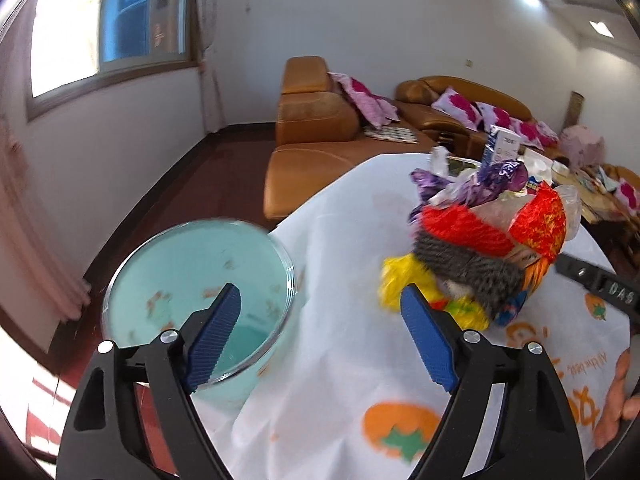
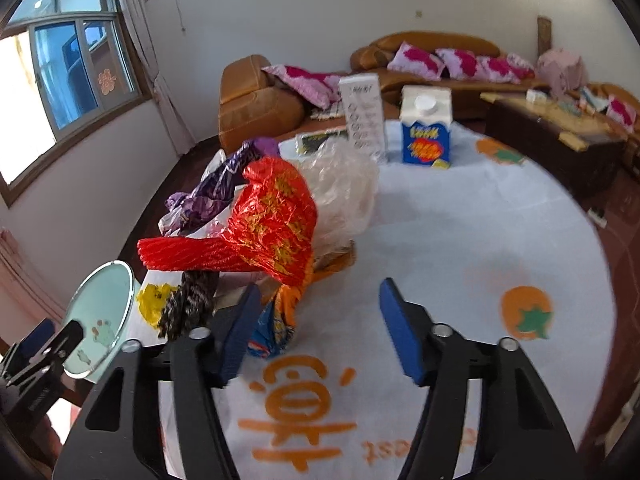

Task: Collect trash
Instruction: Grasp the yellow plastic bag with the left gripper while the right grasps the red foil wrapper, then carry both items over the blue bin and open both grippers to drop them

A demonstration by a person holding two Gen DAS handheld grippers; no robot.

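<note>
A heap of trash [image 1: 480, 240] lies on the white tablecloth [image 1: 340, 264]: a red foil bag [image 2: 276, 224], a purple wrapper [image 2: 216, 188], clear plastic [image 2: 344, 188], a yellow wrapper [image 1: 400, 284] and a blue-orange wrapper [image 2: 276, 328]. A teal bin [image 1: 192, 280] stands at the table's left edge. My left gripper [image 1: 320, 300] is open, its left finger over the bin's mouth and its right finger beside the yellow wrapper. My right gripper [image 2: 320, 292] is open just in front of the heap. The blue-orange wrapper lies against its left finger, not pinched.
A blue milk carton [image 2: 426, 128] and a white box [image 2: 362, 112] stand at the far side of the table. Orange sofas [image 1: 316, 120] with pink cushions are behind, and a low wooden table [image 2: 556, 128] at the right. A hand [image 1: 616, 400] shows at the right edge.
</note>
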